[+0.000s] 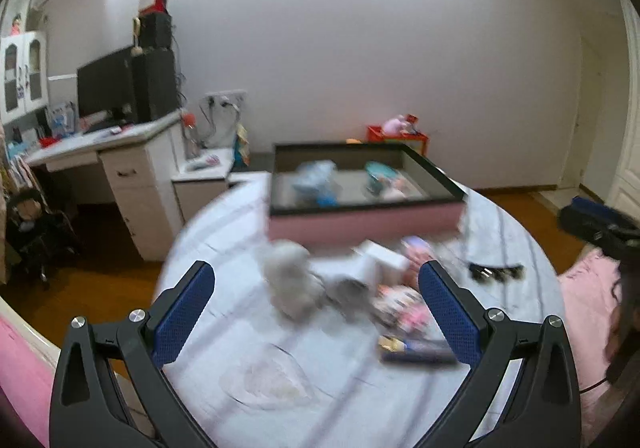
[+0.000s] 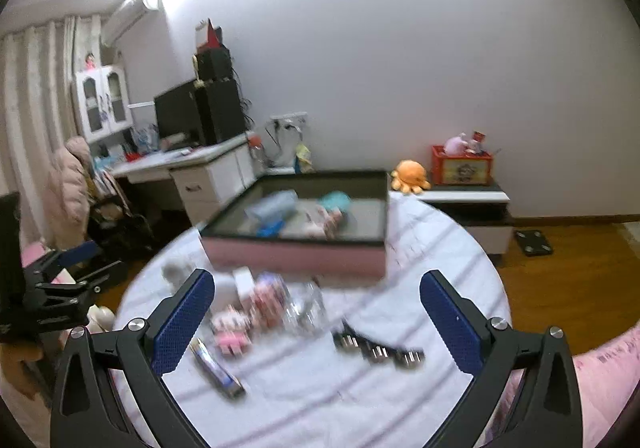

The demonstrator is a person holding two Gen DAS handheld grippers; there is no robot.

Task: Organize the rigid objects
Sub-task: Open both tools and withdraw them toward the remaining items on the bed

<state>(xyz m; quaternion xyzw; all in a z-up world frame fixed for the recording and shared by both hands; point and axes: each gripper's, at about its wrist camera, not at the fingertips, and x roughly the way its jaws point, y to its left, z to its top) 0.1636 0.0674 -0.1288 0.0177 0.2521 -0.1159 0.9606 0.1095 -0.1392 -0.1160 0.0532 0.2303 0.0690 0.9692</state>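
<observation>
Both grippers are up over the table and nothing is picked yet, so I judge this as the approach, choosing what to take first. My right gripper (image 2: 316,322) has its jaws spread wide, nothing between the pads. My left gripper (image 1: 316,314) is spread wide too, and empty.

The pink box (image 2: 298,258) sits at the far side of the round table (image 2: 460,248), open on top, with a few things already lying inside: something pale blue, something teal and pink, too blurred to name. On the near side of it the loose pieces are scattered: a small pink figure (image 2: 232,334), a long dark flat case (image 2: 218,368) toward my left finger, a dark row of metal-tipped pieces (image 2: 378,350) toward the right. From the left camera there's also a grey fluffy thing (image 1: 290,284), which looks soft, so probably not mine to sort.

Next, I'd say: drop one gripper over a single hard piece, square the jaws across its narrow side, close, then carry it over the box wall.

The table wears a pale striped cloth. Around it: wooden floor, a white desk (image 1: 132,168) with a monitor (image 1: 106,84), and a plain white wall.
</observation>
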